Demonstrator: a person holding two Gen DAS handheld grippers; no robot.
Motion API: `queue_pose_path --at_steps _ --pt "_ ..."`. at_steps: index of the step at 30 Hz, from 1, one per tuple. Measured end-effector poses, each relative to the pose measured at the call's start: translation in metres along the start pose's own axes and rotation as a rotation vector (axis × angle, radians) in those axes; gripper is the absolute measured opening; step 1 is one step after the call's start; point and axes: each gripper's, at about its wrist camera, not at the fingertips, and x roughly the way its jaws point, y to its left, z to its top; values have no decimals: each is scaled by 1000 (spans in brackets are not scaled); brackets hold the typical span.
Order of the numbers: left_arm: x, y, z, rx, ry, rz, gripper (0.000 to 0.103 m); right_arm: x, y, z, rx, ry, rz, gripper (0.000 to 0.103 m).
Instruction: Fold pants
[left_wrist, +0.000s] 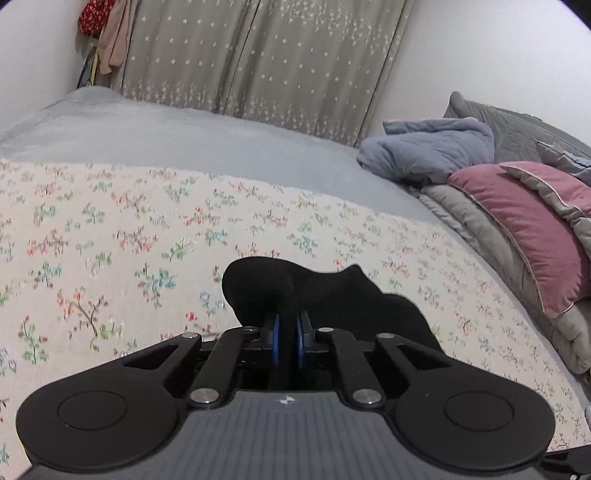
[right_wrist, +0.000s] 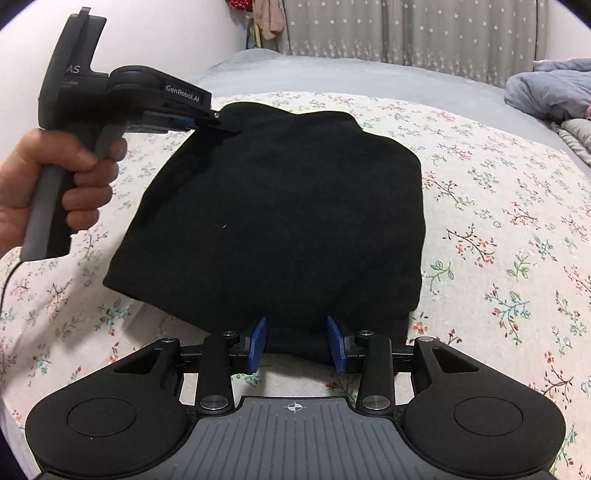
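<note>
Now black pants (right_wrist: 273, 206) lie folded on floral sheet (right_wrist: 498, 221) over bed. Left gripper (left_wrist: 287, 328) pinches far corner fold, likely to lift or tidy it. Right gripper (right_wrist: 297, 343) at near edge, jaws apart, straddling hem, not yet clamping.

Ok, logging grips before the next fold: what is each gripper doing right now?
Left gripper: shut on a far corner of the black pants.
Right gripper: open, jaws astride the pants' near edge, not pinching.
</note>
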Motion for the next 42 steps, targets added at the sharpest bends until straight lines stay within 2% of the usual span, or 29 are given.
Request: queue_pose_path --at_steps 3,5,7,8,9,11,12,14,16,19,21,23,24,26,27,28,30,32,35,38,40,42 --pt "-10 -8 13 38 -73 -15 25 -5 1 1 23 -32 35 37" --pt "-5 -13 16 89 -90 19 27 -7 4 3 35 -60 66 37" --pt "11 -14 8 136 -64 77 27 1 8 1 29 -54 56 37" --pt "22 -12 -1 157 -24 103 29 6 10 -1 22 -44 43 37" --pt "32 -11 -13 179 20 134 37 11 12 -2 13 -36 30 37" --pt "33 -7 -27 205 2 178 46 14 16 -4 -3 -36 21 38" --pt "28 -5 -26 193 -8 174 51 14 15 -4 -2 -33 22 38" --pt "14 0 -12 119 7 171 54 11 17 -3 8 -31 27 39" --pt "-12 -2 0 75 -50 145 54 5 15 -1 12 -49 45 39" --pt "-49 -30 0 138 -95 82 53 -12 8 6 43 -137 86 38" --pt "-65 -55 -12 159 -92 25 54 -21 3 11 67 -188 89 38" --pt "-71 -73 -31 159 -59 1 54 -17 -2 12 98 -182 64 38" --pt "-67 -79 -43 173 -37 16 54 -11 -5 10 110 -154 51 38" --pt "-52 -83 -65 195 28 107 54 8 -9 4 130 -79 33 37" --pt "-41 -77 -75 181 70 147 54 13 -10 0 134 -70 36 37" --pt "-38 -72 -83 169 68 166 54 12 -11 4 130 -76 34 37" --pt "-41 -72 -94 221 36 190 55 8 -7 5 113 -58 27 38" --pt "-46 -77 -97 254 47 227 55 3 -4 3 105 -33 28 40" --pt "-55 -70 -99 209 67 239 55 2 2 0 57 -21 12 41" --pt "-71 -62 -101 146 96 232 56 -8 4 -6 68 -33 7 43" --pt "-89 -66 -105 135 91 243 57 -21 6 -12 70 -47 7 49" --pt "-105 -72 -105 127 78 260 64 -37 14 -17 63 -71 18 57"
